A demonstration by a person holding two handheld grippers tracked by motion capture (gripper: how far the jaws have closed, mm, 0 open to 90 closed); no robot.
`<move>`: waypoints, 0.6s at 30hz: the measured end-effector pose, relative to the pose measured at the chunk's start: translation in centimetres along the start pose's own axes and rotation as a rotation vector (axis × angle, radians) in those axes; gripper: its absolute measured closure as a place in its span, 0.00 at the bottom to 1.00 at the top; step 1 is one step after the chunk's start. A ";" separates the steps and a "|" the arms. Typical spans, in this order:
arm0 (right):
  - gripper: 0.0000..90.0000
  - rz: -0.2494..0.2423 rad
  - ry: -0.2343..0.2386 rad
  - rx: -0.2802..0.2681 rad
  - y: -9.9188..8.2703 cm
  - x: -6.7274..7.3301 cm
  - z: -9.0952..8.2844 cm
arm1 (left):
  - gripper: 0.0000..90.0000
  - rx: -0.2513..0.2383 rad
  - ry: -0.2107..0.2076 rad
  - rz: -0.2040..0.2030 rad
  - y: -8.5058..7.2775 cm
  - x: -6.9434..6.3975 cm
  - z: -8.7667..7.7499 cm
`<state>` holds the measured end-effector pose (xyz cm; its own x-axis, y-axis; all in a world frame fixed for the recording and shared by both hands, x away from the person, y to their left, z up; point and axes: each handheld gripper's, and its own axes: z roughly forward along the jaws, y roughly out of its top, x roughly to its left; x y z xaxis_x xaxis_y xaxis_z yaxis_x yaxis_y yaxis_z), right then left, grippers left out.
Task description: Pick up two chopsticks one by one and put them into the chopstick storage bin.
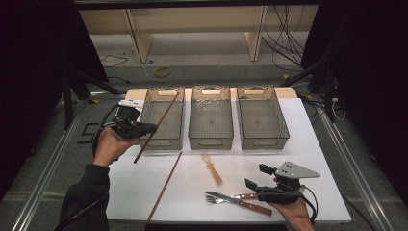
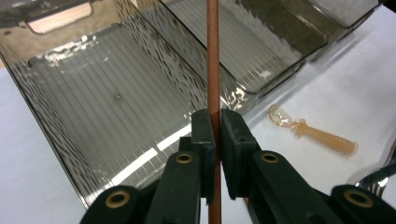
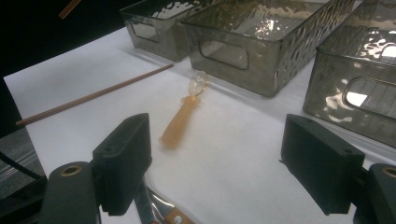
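From above, three smoky bins (image 1: 210,118) line the far edge of a white table (image 1: 317,159). The left gripper (image 1: 144,128) pinches a brown stick (image 1: 155,129) slanting over the left bin's front corner. A second stick (image 1: 165,185), small spoon (image 1: 212,168), knife (image 1: 252,206) and fork (image 1: 219,197) lie nearer.

Left gripper view: jaws clamp the stick (image 2: 213,70); its ends are cut off.

Right gripper view: jaws spread wide, empty, before the spoon (image 3: 182,119); the knife handle (image 3: 173,217) is cropped.

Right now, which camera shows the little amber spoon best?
The right gripper view: the amber spoon lies close ahead, clear bowl and handle plain. The left gripper view catches the spoon off to the side; in the high view it is small.
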<state>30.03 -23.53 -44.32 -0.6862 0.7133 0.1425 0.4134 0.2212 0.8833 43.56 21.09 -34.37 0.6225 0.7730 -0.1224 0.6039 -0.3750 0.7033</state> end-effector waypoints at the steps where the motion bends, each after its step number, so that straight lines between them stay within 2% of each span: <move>1: 0.28 -0.001 0.000 0.000 0.0 0.0 0.0 | 0.93 -0.002 0.005 0.001 0.2 0.1 0.0; 9: 0.28 -0.003 -0.001 -0.001 0.0 0.0 0.0 | 0.93 -0.020 0.034 -0.001 2.0 1.3 0.4; 18: 0.28 -0.002 0.004 -0.001 0.0 -0.1 0.0 | 0.93 -0.039 0.074 -0.008 3.3 2.9 1.1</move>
<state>30.08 -23.55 -44.35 -0.6897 0.7100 0.1423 0.4110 0.2221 0.8842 47.88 21.49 -33.18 0.5782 0.8122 -0.0772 0.5878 -0.3491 0.7298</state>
